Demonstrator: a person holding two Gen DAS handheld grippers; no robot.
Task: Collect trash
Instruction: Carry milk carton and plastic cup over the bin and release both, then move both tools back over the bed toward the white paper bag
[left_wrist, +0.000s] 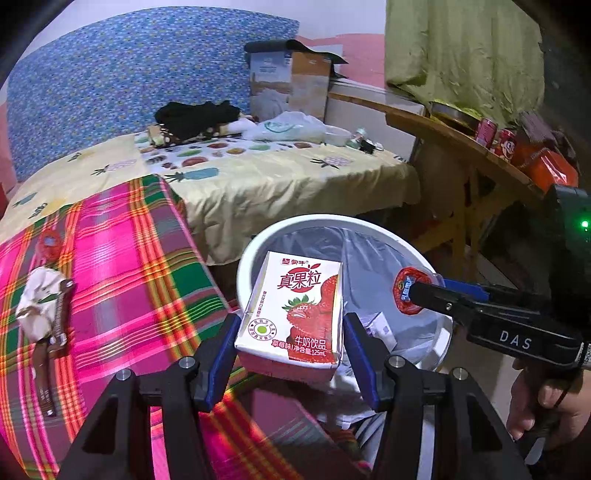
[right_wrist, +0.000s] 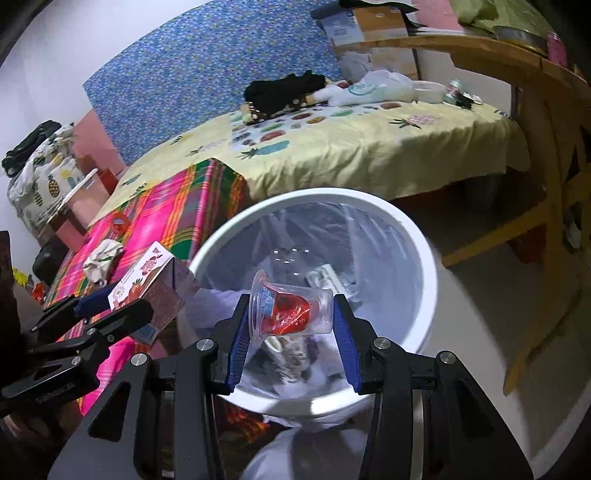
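There is one white bin (right_wrist: 417, 236), one strawberry milk carton (left_wrist: 291, 314) and one clear plastic cup (right_wrist: 291, 306). On the plaid cloth (left_wrist: 122, 258) lie one crumpled wrapper (left_wrist: 37, 306) and one red lid (left_wrist: 50, 242). Two red cans (left_wrist: 495, 138) stand on the one wooden table (left_wrist: 443, 129), and one cardboard box (left_wrist: 291, 81) stands behind the bed.

bed (left_wrist: 258, 184) bears plaid cloth (left_wrist: 122, 266), crumpled wrapper (left_wrist: 38, 302).

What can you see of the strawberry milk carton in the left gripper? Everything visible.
The strawberry milk carton is a small white paperboard box printed with red Chinese lettering, a strawberry picture and 125mL. It looks intact, tilted with its top leaning away. The left gripper is shut on its lower sides with blue fingers, holding it at the near rim of the white trash bin.
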